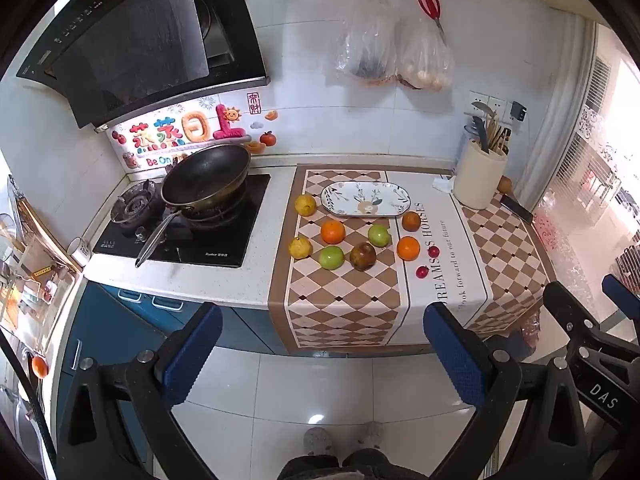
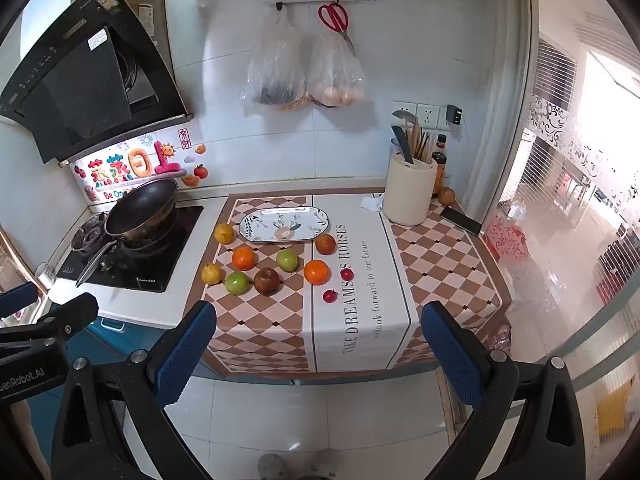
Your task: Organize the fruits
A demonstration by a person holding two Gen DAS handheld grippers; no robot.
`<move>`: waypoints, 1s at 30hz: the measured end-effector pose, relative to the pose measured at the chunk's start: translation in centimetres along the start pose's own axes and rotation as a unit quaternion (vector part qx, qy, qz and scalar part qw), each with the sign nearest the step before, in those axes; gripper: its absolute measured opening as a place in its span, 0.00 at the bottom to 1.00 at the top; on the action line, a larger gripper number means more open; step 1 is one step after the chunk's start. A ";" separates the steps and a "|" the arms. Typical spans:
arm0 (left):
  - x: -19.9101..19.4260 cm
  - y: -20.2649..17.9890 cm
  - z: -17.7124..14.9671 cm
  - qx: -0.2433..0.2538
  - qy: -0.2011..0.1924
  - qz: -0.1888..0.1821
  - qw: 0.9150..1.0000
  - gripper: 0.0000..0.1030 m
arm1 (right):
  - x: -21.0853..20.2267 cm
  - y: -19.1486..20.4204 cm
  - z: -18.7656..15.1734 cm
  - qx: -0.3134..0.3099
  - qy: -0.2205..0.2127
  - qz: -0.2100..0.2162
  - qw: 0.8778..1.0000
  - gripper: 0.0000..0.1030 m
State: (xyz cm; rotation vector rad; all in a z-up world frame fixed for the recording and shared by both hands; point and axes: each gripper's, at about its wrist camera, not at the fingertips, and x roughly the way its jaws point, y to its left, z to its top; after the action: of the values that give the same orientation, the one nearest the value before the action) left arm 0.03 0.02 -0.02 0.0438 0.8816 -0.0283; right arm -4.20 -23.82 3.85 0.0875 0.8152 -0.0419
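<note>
Several fruits lie loose on a checkered cloth (image 1: pixel 344 312) on the counter: two yellow ones (image 1: pixel 305 204), two oranges (image 1: pixel 333 231), two green apples (image 1: pixel 331 257), two dark brown fruits (image 1: pixel 363 256) and two small red ones (image 1: pixel 422 271). An oval flowered plate (image 1: pixel 366 199) sits bare behind them. My left gripper (image 1: pixel 324 360) hangs open over the floor, short of the counter edge. My right gripper (image 2: pixel 320 360) is open too, equally far back. Nothing is between either pair of blue pads. In the right wrist view the plate (image 2: pixel 285 224) and fruits (image 2: pixel 316 272) sit left of centre.
A black wok (image 1: pixel 206 178) rests on the gas stove (image 1: pixel 180 236) at left. At back right stand a cream utensil holder (image 1: pixel 478 178) and a phone (image 1: pixel 516 208). Two plastic bags (image 1: pixel 396 52) and red scissors (image 1: pixel 430 4) hang on the wall. A person's slippers (image 1: pixel 344 440) show on the tiled floor.
</note>
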 end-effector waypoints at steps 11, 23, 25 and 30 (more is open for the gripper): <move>-0.1 0.1 0.0 -0.004 -0.007 -0.006 1.000 1.00 | -1.4 0.3 0.4 -0.003 -0.008 0.002 1.000 1.00; -1.1 0.0 -0.7 -0.007 -0.014 -0.003 1.000 1.00 | -1.7 0.6 0.2 -0.008 -0.018 0.004 1.000 1.00; -1.3 -0.1 -0.8 -0.008 -0.016 -0.003 1.000 1.00 | -1.7 0.8 0.3 -0.010 -0.017 0.003 1.000 1.00; -1.0 0.7 -0.2 -0.014 -0.015 -0.006 1.000 1.00 | -1.5 0.9 0.4 -0.011 -0.017 0.004 1.000 1.00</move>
State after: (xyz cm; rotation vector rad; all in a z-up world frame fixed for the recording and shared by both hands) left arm -0.72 0.79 0.65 0.0116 0.8524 -0.0271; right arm -4.91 -22.96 5.29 0.0703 0.7811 -0.0265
